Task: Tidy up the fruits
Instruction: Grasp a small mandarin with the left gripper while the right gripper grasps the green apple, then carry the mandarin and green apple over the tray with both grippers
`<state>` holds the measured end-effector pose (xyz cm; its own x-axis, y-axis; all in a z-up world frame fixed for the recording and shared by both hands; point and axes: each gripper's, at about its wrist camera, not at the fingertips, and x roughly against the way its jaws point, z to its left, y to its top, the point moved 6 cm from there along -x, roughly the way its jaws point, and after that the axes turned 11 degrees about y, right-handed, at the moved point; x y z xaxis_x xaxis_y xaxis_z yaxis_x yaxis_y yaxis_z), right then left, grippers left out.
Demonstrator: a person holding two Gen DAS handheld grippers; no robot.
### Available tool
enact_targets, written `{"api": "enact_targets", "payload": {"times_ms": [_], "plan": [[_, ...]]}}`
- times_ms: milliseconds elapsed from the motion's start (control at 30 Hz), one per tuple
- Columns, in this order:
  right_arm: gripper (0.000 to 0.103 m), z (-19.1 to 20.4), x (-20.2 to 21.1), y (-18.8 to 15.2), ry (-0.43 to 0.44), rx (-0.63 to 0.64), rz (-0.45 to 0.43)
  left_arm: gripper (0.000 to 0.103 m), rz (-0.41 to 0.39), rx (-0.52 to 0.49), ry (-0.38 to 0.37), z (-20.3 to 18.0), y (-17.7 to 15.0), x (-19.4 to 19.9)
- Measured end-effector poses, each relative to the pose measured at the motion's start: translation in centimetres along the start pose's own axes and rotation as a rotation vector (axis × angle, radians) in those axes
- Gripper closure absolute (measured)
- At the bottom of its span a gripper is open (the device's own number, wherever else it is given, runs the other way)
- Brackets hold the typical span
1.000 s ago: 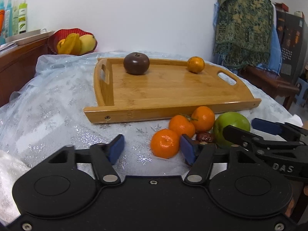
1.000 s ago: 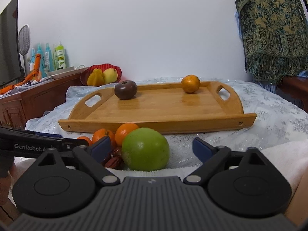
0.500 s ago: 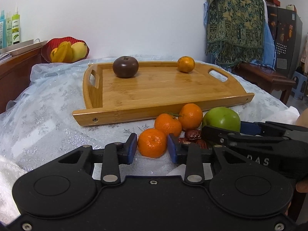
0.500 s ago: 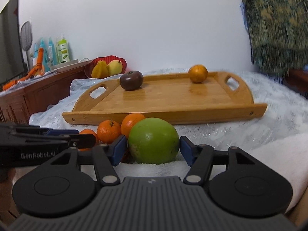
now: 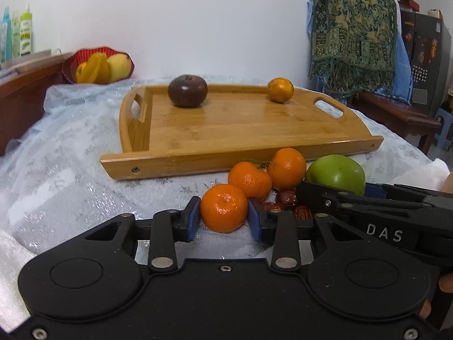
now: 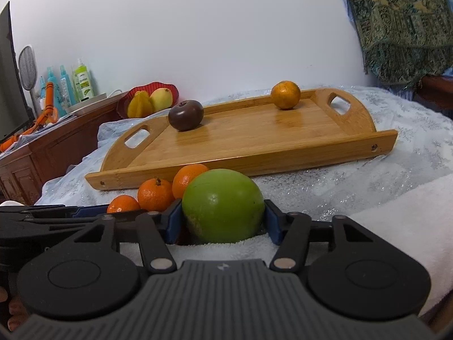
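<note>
On the near side of the table, in front of the wooden tray, sits a tight cluster of fruit: three loose oranges, one green apple and a few small dark red fruits, their exact number hard to make out behind the grippers. The left gripper has its blue pads pressed against both sides of the nearest orange, a bright, dimpled one with a small stem scar facing up, and grips it low over the tablecloth. Two more oranges touch each other just behind it. The right gripper is clamped on the green apple, smooth and round with a duller brownish patch low on its left side; its underside is hidden by the white towel in front, so whether it rests on the table cannot be told. On the tray stand two fruits, well apart: a dark brown round fruit at the far left and a fourth orange at the far right. Far left, a red basket holds two yellow fruits, partly cut off by its rim. In the right wrist view the nearest orange is half hidden behind the left gripper's arm.
</note>
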<state>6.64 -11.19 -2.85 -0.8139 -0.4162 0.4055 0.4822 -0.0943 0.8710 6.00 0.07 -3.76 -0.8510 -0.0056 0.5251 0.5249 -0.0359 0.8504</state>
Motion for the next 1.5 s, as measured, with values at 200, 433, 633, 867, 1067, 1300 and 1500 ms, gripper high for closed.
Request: {"api": "enact_targets", "payload": {"times_ms": [200,433,633,867,1067,1300,1500], "plan": [[0.042,0.4,0.5,0.3,-0.038,0.042,-0.015,0.071,-0.139,-0.033,0.062,-0.3,1.8,2.1],[0.042,-0.7,0.9,1.6,-0.092,0.041,-0.041,0.071,-0.083,0.039,0.085,0.3,3.2,1.0],[0.042,-2.2,0.7,4.5,-0.127,0.037,-0.066,0.071,-0.108,0.029,0.090,-0.4,6.5,-0.3],[0.042,-4.4,-0.8,9.2,-0.121,0.049,-0.108,0.071,-0.086,0.077,0.087,-0.5,10.7,-3.3],[0.042,-7.1,-3.5,12.7,-0.098,0.040,-0.085,0.071,-0.043,0.114,0.115,0.7,13.1,-7.2],[0.042,-9.7,-7.7,14.4,-0.125,0.051,-0.024,0.071,0.026,0.134,0.131,1.8,13.9,-12.1],[0.042,-10.6,-10.2,13.5,-0.147,0.063,0.055,0.071,0.062,0.145,0.127,1.9,13.2,-14.5]]}}
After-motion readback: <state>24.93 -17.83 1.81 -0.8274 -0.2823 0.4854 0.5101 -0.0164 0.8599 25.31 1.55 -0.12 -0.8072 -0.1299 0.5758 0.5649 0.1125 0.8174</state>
